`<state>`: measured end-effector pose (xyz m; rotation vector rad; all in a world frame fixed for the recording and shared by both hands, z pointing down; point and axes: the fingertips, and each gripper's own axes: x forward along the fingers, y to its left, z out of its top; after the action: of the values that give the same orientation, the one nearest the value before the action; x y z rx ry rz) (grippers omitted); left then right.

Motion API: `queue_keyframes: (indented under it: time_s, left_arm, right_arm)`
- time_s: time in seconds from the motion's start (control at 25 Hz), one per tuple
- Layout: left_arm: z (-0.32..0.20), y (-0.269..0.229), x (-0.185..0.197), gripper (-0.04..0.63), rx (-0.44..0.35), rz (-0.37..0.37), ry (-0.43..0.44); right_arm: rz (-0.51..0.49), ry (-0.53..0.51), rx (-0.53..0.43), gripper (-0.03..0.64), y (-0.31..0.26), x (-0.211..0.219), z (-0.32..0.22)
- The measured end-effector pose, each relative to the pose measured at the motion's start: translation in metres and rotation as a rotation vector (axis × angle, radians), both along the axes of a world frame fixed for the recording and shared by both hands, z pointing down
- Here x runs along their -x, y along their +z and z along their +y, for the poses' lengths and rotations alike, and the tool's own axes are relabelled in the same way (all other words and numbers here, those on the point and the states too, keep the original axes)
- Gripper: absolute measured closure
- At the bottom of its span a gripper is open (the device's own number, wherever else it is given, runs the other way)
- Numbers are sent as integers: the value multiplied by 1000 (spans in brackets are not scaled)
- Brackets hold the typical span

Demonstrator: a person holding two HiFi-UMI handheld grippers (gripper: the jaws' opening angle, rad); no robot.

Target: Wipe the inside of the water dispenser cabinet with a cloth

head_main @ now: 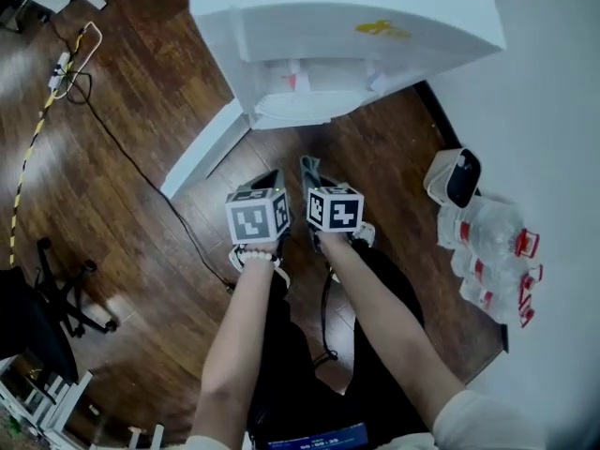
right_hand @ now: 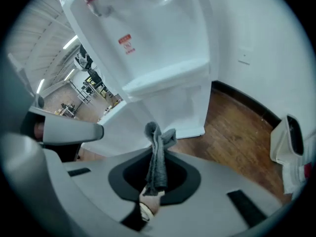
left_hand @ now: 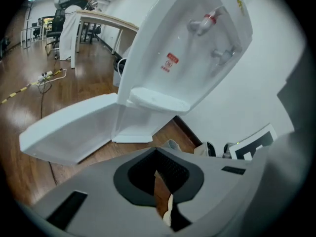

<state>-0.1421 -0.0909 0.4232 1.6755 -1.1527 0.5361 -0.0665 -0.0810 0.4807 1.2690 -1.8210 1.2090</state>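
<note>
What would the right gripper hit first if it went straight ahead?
Probably the water dispenser's lower cabinet, below the drip tray; the right gripper, shut on the cloth, points there, depth unclear.

Left claw (left_hand: 158, 176): jaws pressed together, nothing between them.
Right claw (right_hand: 156, 177): jaws clamped on a grey cloth (right_hand: 158, 149) that sticks up past the tips.
Forearms (head_main: 373, 306): bare, stretched forward, claws side by side.

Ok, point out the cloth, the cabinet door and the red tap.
cloth (right_hand: 158, 157), right gripper view, the fold held between the jaws
cabinet door (left_hand: 69, 130), left gripper view, middle of the open panel
red tap (left_hand: 209, 19), left gripper view, its red handle
</note>
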Motion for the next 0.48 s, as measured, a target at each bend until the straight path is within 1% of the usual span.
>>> queue_keyframes:
  time_s: [0.12, 0.2, 0.32, 0.48]
  left_arm:
    - [11, -58, 2, 598, 7, -9, 63]
    - [18, -99, 0, 598, -5, -4, 99]
    - [35, -152, -6, 598, -23, 36, 110]
    - [50, -218, -14, 598, -88, 37, 125]
  right_arm:
    - [6, 25, 3, 577, -65, 5, 12]
    - [4, 40, -8, 577, -111, 9, 17]
    - [-5, 50, -47, 577, -174, 14, 26]
    - [-11, 56, -116, 577, -242, 12, 37]
